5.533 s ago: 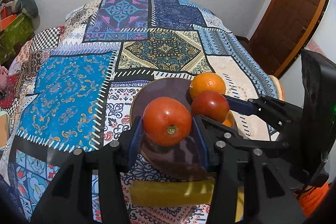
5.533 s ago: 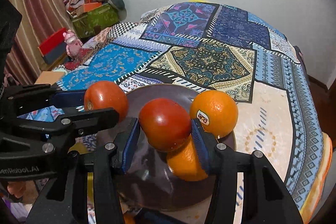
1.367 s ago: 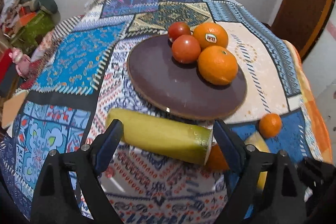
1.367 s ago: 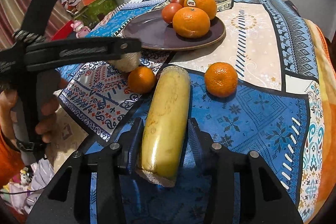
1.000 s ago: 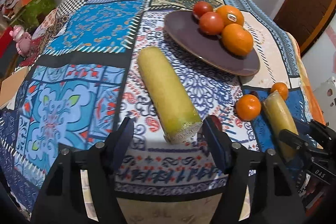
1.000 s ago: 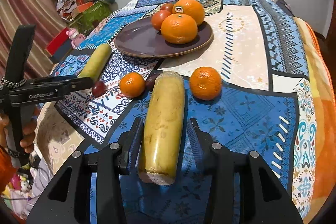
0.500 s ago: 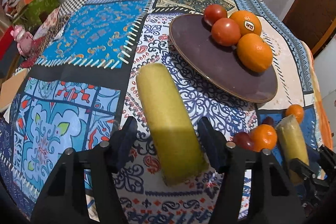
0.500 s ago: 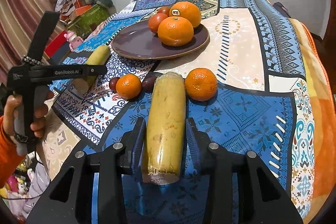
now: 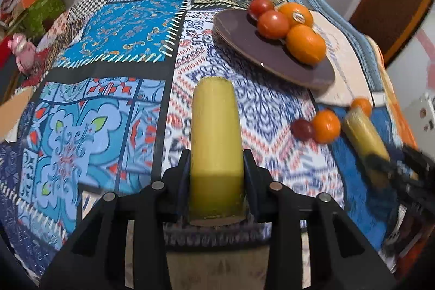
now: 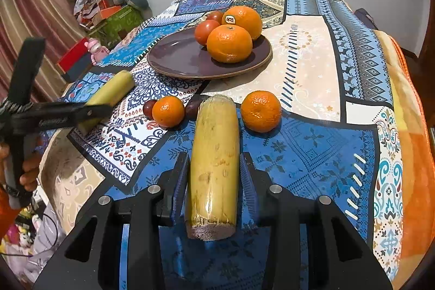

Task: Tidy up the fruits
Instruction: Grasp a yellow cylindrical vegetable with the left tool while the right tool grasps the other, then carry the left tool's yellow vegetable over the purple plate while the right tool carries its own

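A dark brown plate (image 9: 239,44) (image 10: 176,56) holds two oranges (image 10: 229,42) and two tomatoes (image 10: 204,30). My left gripper (image 9: 216,167) is shut on a yellow-green cut stalk (image 9: 216,132) lying on the patterned cloth. My right gripper (image 10: 213,167) is shut on a second yellow stalk (image 10: 214,154). Two small tangerines (image 10: 167,111) (image 10: 260,111) and two dark plums (image 10: 149,108) lie loose just ahead of the right stalk, in front of the plate. The left gripper and its stalk (image 10: 111,91) show at the left of the right wrist view.
The patchwork cloth (image 9: 108,26) covers a rounded table whose near edge drops off just behind both grippers. Boxes, bags and a pink toy (image 10: 95,49) sit on the floor to the left. A wooden door (image 9: 394,4) stands at the right.
Both grippers left the tomatoes on the plate, drew back to the table's near edge and each closed on a yellow stalk. The left gripper shut on its stalk in the last half second.
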{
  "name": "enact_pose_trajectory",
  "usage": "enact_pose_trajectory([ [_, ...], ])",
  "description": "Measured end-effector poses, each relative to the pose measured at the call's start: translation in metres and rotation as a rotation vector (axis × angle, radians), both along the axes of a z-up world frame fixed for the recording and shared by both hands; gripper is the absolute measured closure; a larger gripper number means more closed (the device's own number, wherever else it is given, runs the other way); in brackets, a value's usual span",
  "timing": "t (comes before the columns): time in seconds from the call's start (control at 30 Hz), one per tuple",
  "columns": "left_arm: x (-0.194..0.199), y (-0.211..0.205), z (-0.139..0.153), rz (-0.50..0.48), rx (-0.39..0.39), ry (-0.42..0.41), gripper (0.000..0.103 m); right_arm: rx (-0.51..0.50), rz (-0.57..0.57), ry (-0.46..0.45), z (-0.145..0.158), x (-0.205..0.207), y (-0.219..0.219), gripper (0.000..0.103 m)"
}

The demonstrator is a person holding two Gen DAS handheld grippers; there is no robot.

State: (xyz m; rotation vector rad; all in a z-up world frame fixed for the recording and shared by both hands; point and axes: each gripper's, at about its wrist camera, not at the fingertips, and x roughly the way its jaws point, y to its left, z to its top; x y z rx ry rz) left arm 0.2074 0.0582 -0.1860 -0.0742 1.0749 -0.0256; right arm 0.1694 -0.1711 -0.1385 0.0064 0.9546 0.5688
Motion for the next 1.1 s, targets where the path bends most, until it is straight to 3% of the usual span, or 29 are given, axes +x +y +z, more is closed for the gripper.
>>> enact_pose_trajectory([
  [0.3, 0.015, 0.002, -0.005, -0.012, -0.003, 0.004, 0.066, -0.034, 0.012, 0.049, -0.009, 0.012, 0.01, 0.066],
  [0.57, 0.02, 0.004, -0.007, -0.024, -0.017, -0.014, 0.066, -0.041, 0.003, 0.028, -0.009, 0.015, 0.013, 0.068],
  [1.1, 0.004, 0.027, 0.03, 0.016, -0.008, -0.073, 0.066, -0.009, -0.02, -0.082, 0.034, 0.025, 0.006, 0.069],
])
